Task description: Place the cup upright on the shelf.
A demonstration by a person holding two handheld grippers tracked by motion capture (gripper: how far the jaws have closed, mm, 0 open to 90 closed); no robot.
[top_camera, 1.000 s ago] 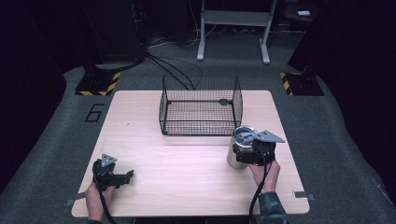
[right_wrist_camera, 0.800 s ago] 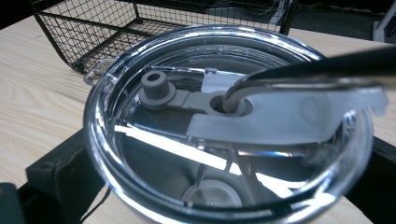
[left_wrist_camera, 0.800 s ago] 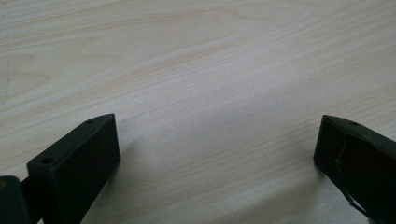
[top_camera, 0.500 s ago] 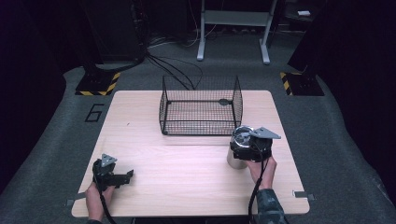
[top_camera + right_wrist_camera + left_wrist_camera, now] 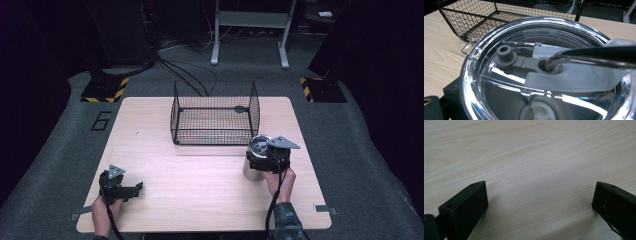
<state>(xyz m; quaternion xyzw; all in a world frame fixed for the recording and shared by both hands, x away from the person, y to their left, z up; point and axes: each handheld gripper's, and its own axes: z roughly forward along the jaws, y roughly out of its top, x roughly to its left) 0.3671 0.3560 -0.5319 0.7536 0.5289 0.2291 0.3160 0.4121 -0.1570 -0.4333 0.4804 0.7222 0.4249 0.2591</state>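
Observation:
A steel tumbler (image 5: 251,171) with a clear lid (image 5: 524,65) stands on the wooden table (image 5: 200,200), right of centre, just in front of the wire basket. My right gripper (image 5: 261,151) is shut on the tumbler near its top, and a hand holds the gripper from behind. In the right gripper view the lid lies very close, with a grey rubber plug (image 5: 505,55) on it and a dark rod across its right side. My left gripper (image 5: 138,188) rests at the table's front left, open, with bare wood between its fingertips (image 5: 471,202).
A black wire basket (image 5: 215,112) stands open-topped at the back middle of the table; its corner shows beyond the lid (image 5: 474,17). Behind the table are cables, a metal stand (image 5: 250,30) and yellow-black striped bases (image 5: 105,90).
My right gripper with the tumbler has shifted very slightly toward the basket. The left gripper has stayed where it was.

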